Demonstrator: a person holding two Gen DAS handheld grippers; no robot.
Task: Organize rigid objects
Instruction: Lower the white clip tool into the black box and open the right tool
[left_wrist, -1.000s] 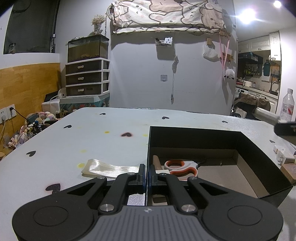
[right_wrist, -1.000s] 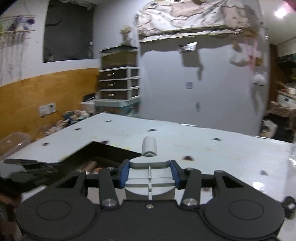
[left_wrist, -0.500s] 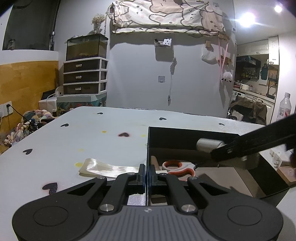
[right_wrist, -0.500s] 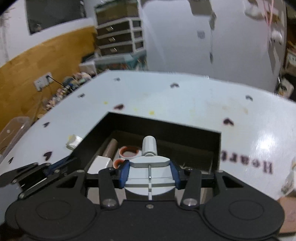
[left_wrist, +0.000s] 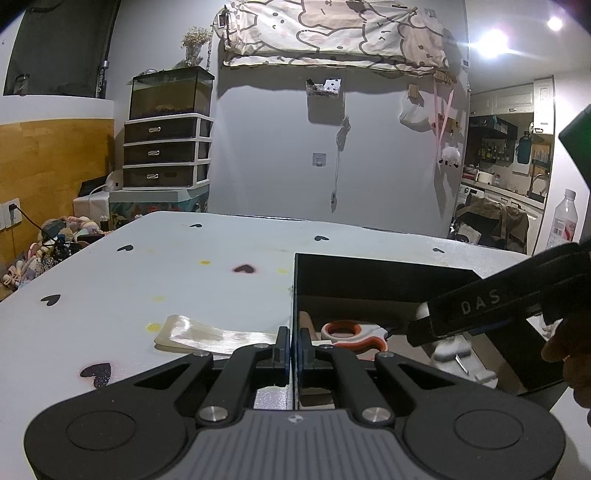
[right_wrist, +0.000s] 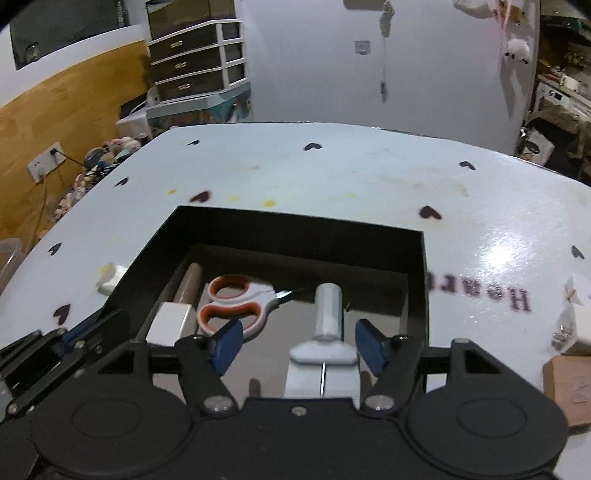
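Two views we log. Left wrist: our left tongs (left_wrist: 294, 345) clenched on the black box (left_wrist: 369, 273) near wall; orange-handled scissors (left_wrist: 354, 334) inside at 1 o'clock. Right wrist: our right tongs (right_wrist: 297, 343) opening, pads clear of the grey-white tool (right_wrist: 327, 332) lying in the box (right_wrist: 295, 232); scissors (right_wrist: 232, 304) at 10 o'clock on white tabletop (right_wrist: 369, 184).

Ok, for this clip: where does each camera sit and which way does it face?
Left wrist: rides the left claw, near level across the table; the claw is clamped on the black box wall; a hand shows at right.
Right wrist: rides the right claw, angled down into the box; jaws opening around the grey tool, pads clear.
Shared: box, scissors, table.
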